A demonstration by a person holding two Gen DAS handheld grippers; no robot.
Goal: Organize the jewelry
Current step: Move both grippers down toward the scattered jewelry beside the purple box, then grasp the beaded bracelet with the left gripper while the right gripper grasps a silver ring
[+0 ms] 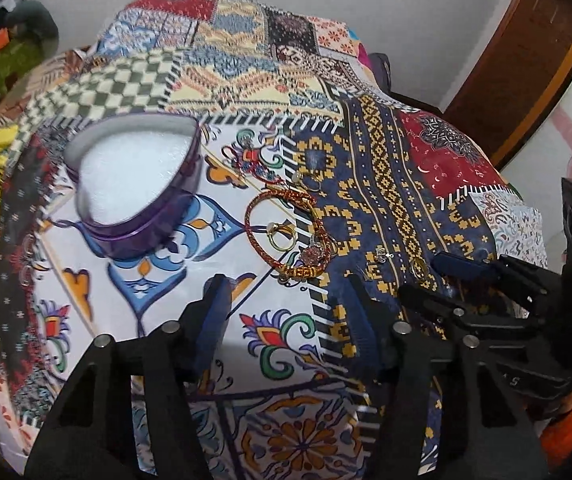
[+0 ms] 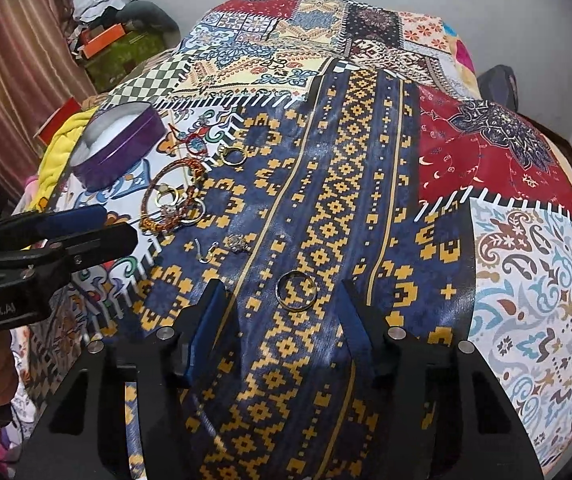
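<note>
With my right claw spread around the silver ring for pinching, my left claw waits spread, purple tin ahead-left.

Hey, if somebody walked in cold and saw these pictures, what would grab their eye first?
The loud patchwork bedspread fills both views. On it, at the left, stands an open purple heart-shaped tin with white lining; beside it lies a cluster of jewelry around a red-and-gold braided bracelet. A lone plain ring lies between the open right gripper's fingers.
</note>
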